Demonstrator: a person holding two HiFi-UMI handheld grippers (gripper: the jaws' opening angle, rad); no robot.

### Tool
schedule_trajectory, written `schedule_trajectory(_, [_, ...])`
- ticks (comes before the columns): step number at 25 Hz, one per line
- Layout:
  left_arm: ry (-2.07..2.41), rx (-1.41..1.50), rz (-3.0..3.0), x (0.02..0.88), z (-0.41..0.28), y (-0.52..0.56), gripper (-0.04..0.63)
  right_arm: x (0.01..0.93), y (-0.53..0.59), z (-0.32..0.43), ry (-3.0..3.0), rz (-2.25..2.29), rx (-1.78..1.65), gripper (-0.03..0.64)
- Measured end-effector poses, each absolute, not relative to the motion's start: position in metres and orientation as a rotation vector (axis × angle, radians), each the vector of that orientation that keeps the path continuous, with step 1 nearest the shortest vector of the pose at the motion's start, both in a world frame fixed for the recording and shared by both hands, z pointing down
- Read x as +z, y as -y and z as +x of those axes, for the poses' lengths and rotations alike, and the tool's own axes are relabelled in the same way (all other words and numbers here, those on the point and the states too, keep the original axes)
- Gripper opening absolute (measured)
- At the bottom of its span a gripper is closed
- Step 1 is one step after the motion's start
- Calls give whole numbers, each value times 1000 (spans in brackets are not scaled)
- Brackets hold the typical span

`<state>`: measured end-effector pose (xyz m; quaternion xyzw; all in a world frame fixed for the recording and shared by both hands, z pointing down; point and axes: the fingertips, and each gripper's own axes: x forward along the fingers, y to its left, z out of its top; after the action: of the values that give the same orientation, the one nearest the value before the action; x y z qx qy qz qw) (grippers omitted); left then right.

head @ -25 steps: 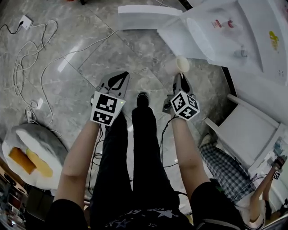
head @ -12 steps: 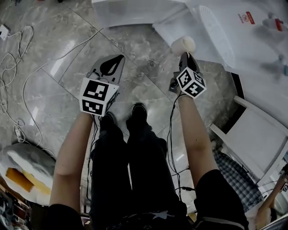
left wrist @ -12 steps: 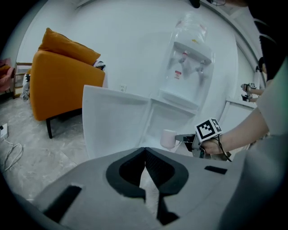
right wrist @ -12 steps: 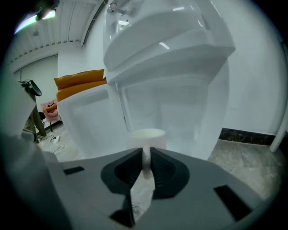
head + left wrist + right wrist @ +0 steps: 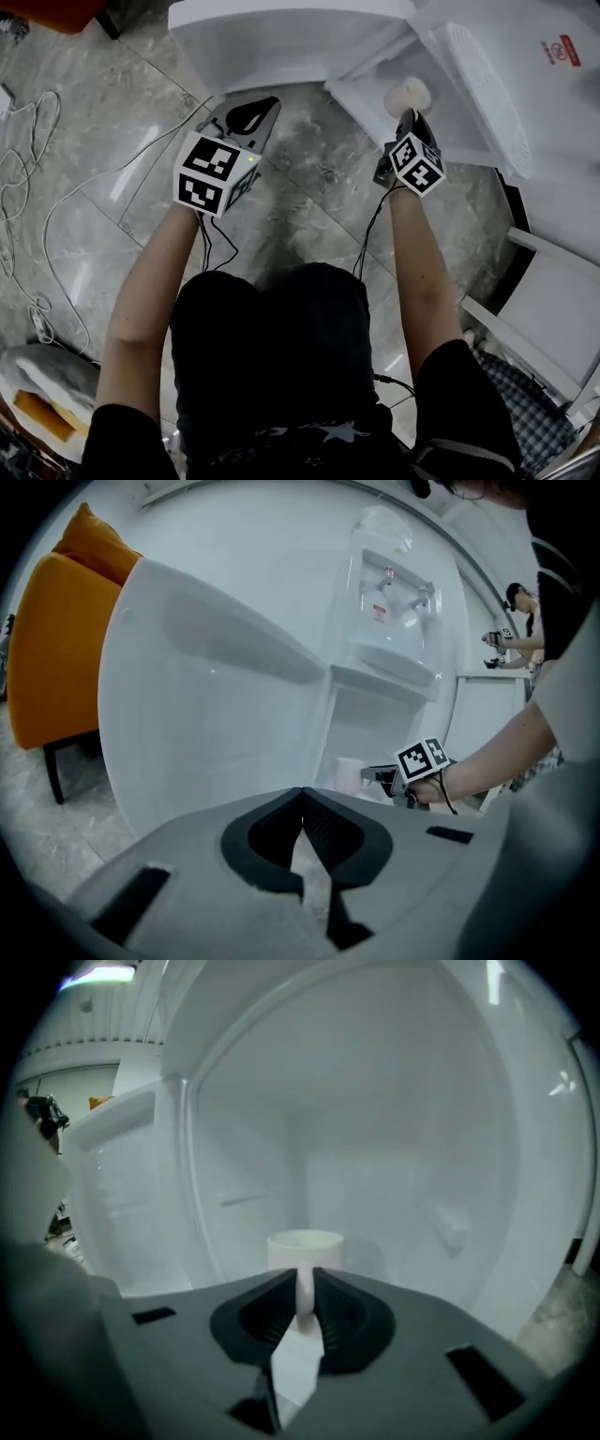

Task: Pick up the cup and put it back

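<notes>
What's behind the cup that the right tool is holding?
Behind the cup, clamped by its handle in the right tool, only a bare white cabinet wall shows; the tool's body hides what lies beneath.

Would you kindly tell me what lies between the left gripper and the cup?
Between the left gripper and the cup, the head view shows only bare marble floor and the white cabinet edge.

white handled cup (image 5: 409,94): 1 | grey tongs with black-and-white marker cubes: 2, left tongs (image 5: 266,103) and right tongs (image 5: 410,114) | orange padded chair (image 5: 52,658): 1 | white water dispenser (image 5: 389,621): 1
</notes>
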<state>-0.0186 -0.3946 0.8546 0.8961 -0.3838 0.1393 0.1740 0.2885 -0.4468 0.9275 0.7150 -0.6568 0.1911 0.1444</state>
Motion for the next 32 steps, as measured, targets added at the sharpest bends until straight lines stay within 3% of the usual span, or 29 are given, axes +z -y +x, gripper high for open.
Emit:
schedule_trajectory(9, [1130, 372, 2570, 874, -39, 413, 9, 951, 458, 290, 1882, 2111, 442, 71])
schedule_trajectory(12, [1115, 393, 2566, 869, -41, 406, 9, 947, 454, 288, 1874, 2069, 469, 229])
schedule_trajectory(14, [1120, 408, 2542, 857, -47, 402, 9, 935, 447, 285, 1853, 2055, 489, 250])
schedule_trajectory(23, [1119, 445, 2416, 751, -69, 328, 9, 834, 353, 224, 1863, 1915, 686, 238])
schedule_trajectory(32, [1077, 457, 2314, 617, -93, 241, 9, 666, 261, 133, 1970, 1672, 698, 225])
